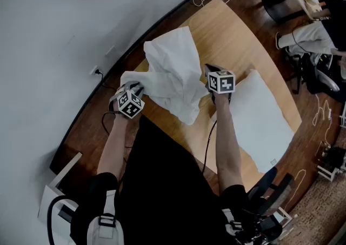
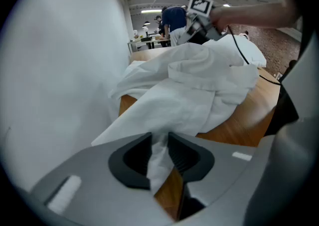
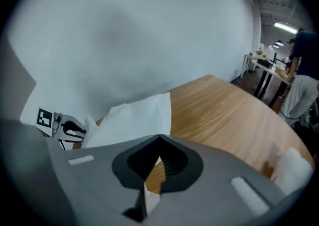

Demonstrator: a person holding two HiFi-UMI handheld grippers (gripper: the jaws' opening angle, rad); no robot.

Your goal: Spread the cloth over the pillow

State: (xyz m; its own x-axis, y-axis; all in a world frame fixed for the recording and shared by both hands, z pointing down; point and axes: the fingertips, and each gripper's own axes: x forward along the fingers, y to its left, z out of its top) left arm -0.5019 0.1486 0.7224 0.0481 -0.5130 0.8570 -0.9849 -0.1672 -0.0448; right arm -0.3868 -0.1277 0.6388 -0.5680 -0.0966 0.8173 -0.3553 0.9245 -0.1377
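Both the left gripper [image 2: 159, 151] and right gripper [image 3: 157, 164] have jaws clamped on the bunched cloth [image 1: 173, 76] mid-frame above the counter [image 1: 232, 38], so the next move is probably drawing it right over the pillow [image 1: 262, 122].

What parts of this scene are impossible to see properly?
- Head view: the bunched cloth hides the table beneath it.
- Head view: the person's right forearm covers part of the pillow.
- Right gripper view: the frame edge cuts off the pillow; only a corner shows.
- Left gripper view: the background people are too small to make out.
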